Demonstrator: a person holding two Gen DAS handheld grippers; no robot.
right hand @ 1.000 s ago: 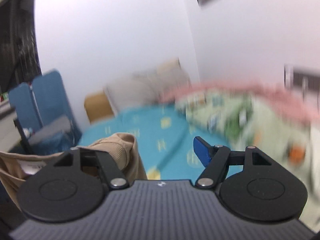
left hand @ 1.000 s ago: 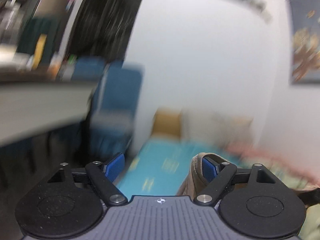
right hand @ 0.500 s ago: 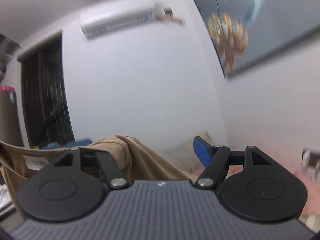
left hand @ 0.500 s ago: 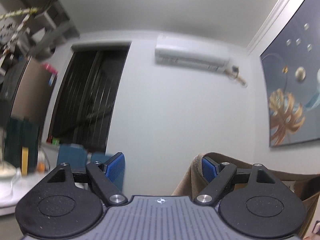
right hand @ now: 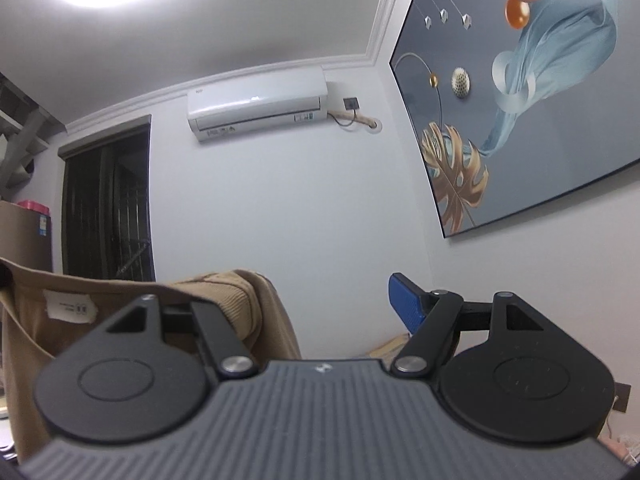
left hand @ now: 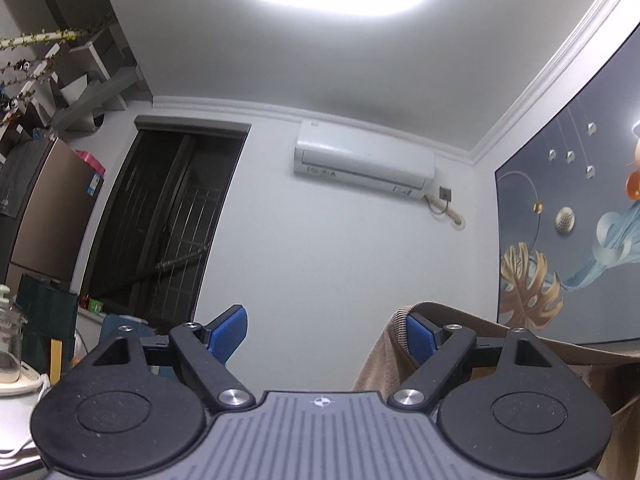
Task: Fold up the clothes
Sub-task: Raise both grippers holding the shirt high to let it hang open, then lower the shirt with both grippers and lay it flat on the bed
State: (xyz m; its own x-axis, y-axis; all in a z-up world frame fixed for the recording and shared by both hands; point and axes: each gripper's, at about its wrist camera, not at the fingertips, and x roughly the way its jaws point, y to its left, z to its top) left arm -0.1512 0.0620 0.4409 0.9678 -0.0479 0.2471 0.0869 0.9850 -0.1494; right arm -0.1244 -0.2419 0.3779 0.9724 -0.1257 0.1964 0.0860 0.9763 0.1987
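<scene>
A tan garment with a ribbed edge is draped over the right finger of my left gripper and hangs down at the right. The same tan garment, white label showing, covers the left finger of my right gripper and stretches off to the left. Both grippers are held high and point slightly upward at the wall. Each is open, with only bare wall between its blue pads. The cloth hangs on one finger of each and is not pinched.
An air conditioner hangs on the white wall ahead, with a dark barred window to its left. A large painting fills the right wall. At the far left are a brown fridge and a glass jar.
Both grippers have risen and tilted upward, so the views swung from the bed to the wall and ceiling. The tan garment came up with them, still hooked on one finger each.
</scene>
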